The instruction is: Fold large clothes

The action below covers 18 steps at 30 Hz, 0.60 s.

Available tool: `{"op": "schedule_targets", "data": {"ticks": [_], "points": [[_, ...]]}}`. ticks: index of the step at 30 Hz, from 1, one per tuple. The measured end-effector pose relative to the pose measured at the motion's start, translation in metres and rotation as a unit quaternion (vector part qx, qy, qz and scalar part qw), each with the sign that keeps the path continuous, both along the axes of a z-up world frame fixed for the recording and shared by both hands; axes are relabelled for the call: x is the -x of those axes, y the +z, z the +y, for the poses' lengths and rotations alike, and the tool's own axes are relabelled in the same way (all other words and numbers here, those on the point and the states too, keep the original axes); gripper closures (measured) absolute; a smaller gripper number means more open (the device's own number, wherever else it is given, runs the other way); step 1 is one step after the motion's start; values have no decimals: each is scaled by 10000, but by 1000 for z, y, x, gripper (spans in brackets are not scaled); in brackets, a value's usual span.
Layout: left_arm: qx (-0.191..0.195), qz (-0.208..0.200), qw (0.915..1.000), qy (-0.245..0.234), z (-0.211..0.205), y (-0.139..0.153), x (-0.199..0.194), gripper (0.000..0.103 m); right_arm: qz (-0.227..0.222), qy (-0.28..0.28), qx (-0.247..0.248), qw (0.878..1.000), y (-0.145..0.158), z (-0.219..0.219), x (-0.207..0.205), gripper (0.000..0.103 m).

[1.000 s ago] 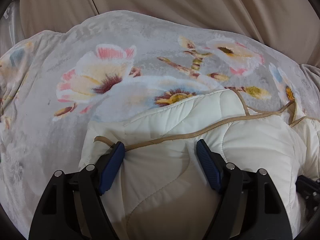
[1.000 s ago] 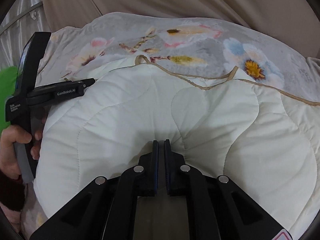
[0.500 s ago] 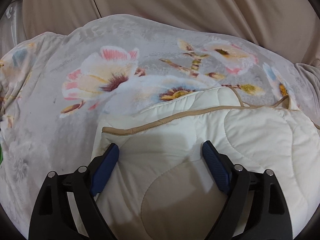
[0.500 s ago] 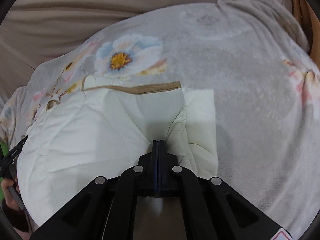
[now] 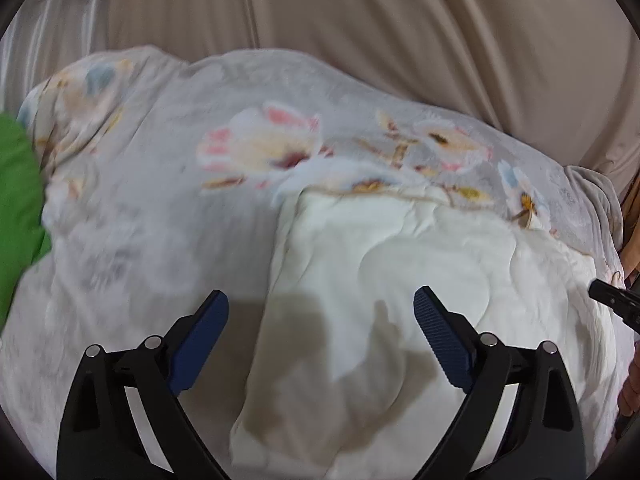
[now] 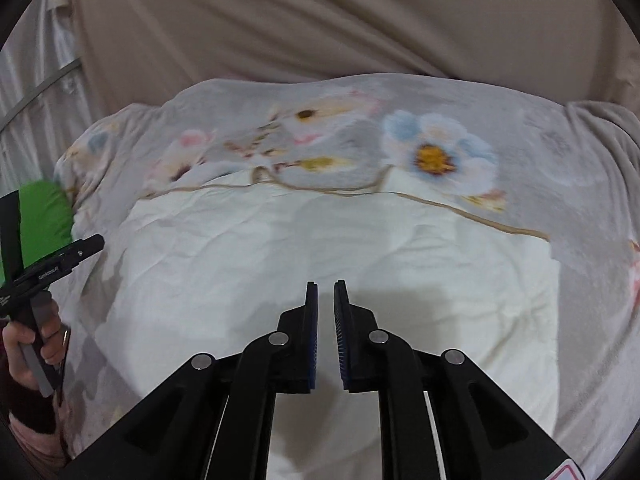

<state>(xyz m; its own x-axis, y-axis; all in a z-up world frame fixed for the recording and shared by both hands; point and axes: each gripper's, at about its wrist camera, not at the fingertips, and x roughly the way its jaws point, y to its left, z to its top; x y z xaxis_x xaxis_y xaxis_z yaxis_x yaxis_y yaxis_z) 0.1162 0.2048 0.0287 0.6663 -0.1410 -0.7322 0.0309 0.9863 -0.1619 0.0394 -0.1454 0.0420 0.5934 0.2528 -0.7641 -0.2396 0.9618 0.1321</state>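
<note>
A cream quilted garment with tan piping lies folded into a rough rectangle on a grey flowered blanket. It also shows in the right wrist view. My left gripper is wide open and empty, hovering above the garment's left edge. My right gripper hangs above the garment's near middle with its jaws a narrow gap apart and nothing between them. The left gripper's body and the hand on it show at the left of the right wrist view.
The blanket covers a bed. A beige curtain hangs behind it. A green object sits at the bed's left edge, also in the right wrist view. A wooden edge shows at the far right.
My right gripper let go of the garment, opened a little and drew back and up. My left gripper, open throughout, lifted and pulled away. The garment now lies flat.
</note>
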Motion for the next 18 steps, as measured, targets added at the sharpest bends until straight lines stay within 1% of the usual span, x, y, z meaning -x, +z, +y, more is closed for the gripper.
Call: {"op": "schedule_targets", "data": {"ticks": [2, 3, 4, 6, 8, 9, 11, 15, 18], "points": [[183, 239, 9994, 159, 13, -12, 10, 11, 63, 161, 101, 9998, -8, 21, -6, 91], [333, 358, 9985, 250, 21, -20, 16, 11, 134, 207, 115, 9996, -14, 29, -10, 91], [430, 434, 9976, 318, 26, -27, 21, 11, 286, 246, 104, 9992, -24, 35, -16, 91], [605, 552, 9958, 403, 32, -40, 29, 11, 508, 269, 99, 9983, -42, 38, -20, 91], [808, 650, 9939, 387, 34, -52, 31, 10, 604, 270, 85, 9978, -59, 39, -25, 92], [940, 705, 9924, 369, 35, -57, 30, 10, 604, 284, 66, 9978, -64, 39, -25, 93], [1165, 775, 9891, 454, 36, -65, 27, 5, 574, 302, 21, 9979, -69, 38, -25, 94], [1305, 682, 9874, 578, 31, -67, 22, 5, 479, 331, 96, 9983, -72, 41, -24, 94], [1649, 791, 9821, 456, 22, -67, 13, 6, 417, 335, 67, 9985, -74, 41, -24, 94]]}}
